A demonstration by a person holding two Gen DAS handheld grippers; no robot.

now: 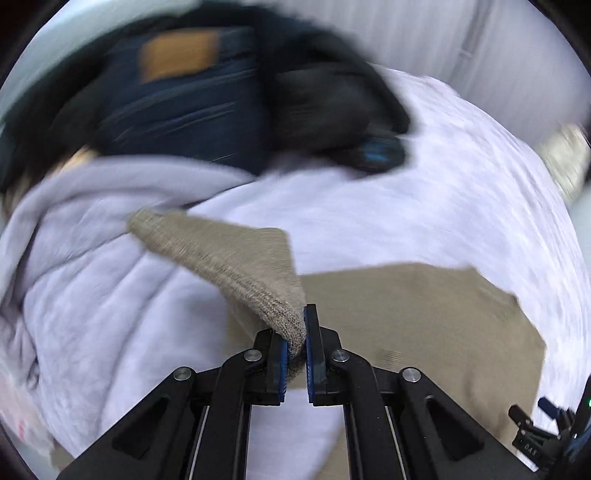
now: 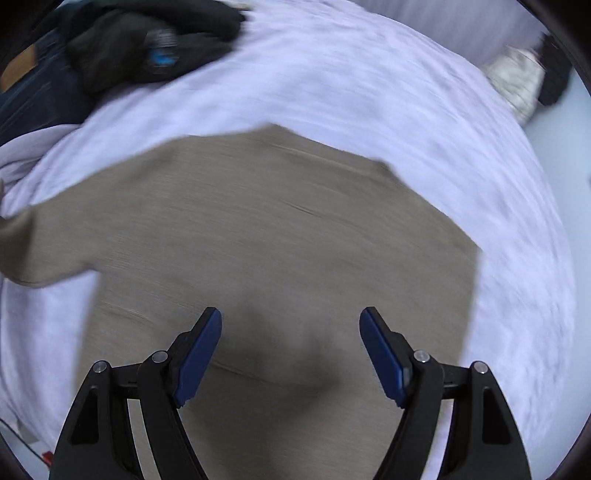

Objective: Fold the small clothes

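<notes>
A tan knit top (image 2: 266, 236) lies flat on the pale purple sheet (image 2: 369, 81). The left gripper (image 1: 295, 332) pinches its sleeve (image 1: 229, 254), lifted and pointing up-left. The right gripper (image 2: 290, 325) hangs spread wide over the top. Dark jeans (image 1: 177, 103) and black clothes (image 1: 332, 99) lie behind, blurry

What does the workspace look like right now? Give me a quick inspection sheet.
Surface: pale lavender bedsheet, rumpled at the left.
Job's things: beige knit sweater lying flat; its sleeve lifted.
Clutter: dark blue jeans with tan patch; black garment; off-white crumpled cloth.
Grippers: left gripper shut on the sleeve cuff; right gripper open over the sweater.
Cables: nothing seen.
Surroundings: pale wall; views motion-blurred.
</notes>
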